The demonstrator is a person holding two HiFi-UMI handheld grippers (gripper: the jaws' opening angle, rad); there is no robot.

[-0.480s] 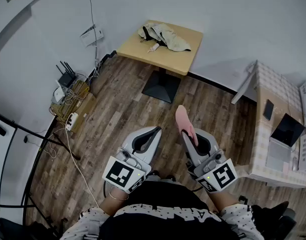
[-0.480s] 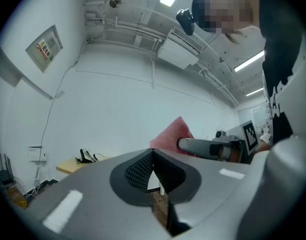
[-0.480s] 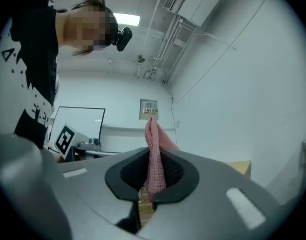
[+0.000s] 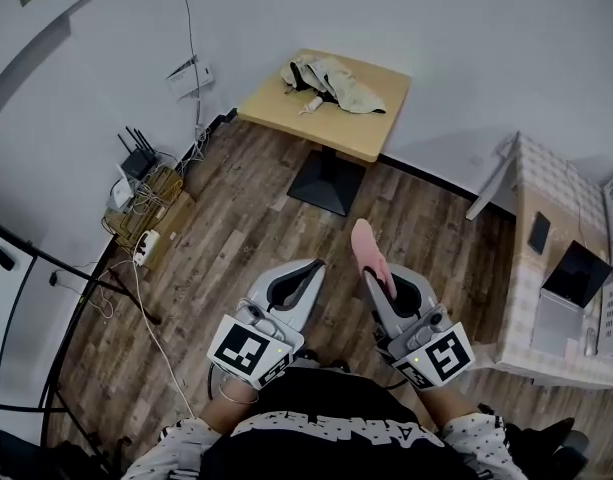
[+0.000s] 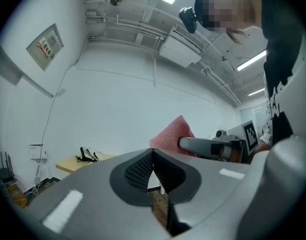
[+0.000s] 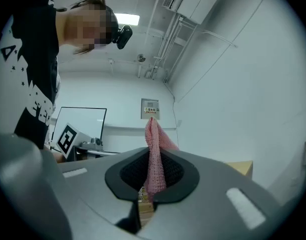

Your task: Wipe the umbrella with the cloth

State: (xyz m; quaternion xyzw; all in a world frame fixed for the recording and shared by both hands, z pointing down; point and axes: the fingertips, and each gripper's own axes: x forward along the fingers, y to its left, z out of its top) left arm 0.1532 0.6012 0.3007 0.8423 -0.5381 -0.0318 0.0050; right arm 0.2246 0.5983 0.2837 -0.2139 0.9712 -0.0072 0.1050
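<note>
Two grippers at six o'clock: right gripper [image 4: 383, 284] pinches pink cloth [image 4: 368, 251], left gripper [image 4: 304, 270] pressed together, empty; umbrella [image 4: 332, 82] on table [image 4: 358, 128] at twelve o'clock, wiping apparently not begun

Pink cloth [image 4: 370, 251]; beige umbrella [image 4: 343, 84]; tan table [image 4: 374, 128]; brown wood-grain floor [image 4: 426, 218]; white wall [image 4: 486, 48].

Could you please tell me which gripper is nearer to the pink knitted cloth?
Right. The right gripper is shut on the pink knitted cloth; the left gripper, shut and empty, sits apart to the cloth's left.
</note>
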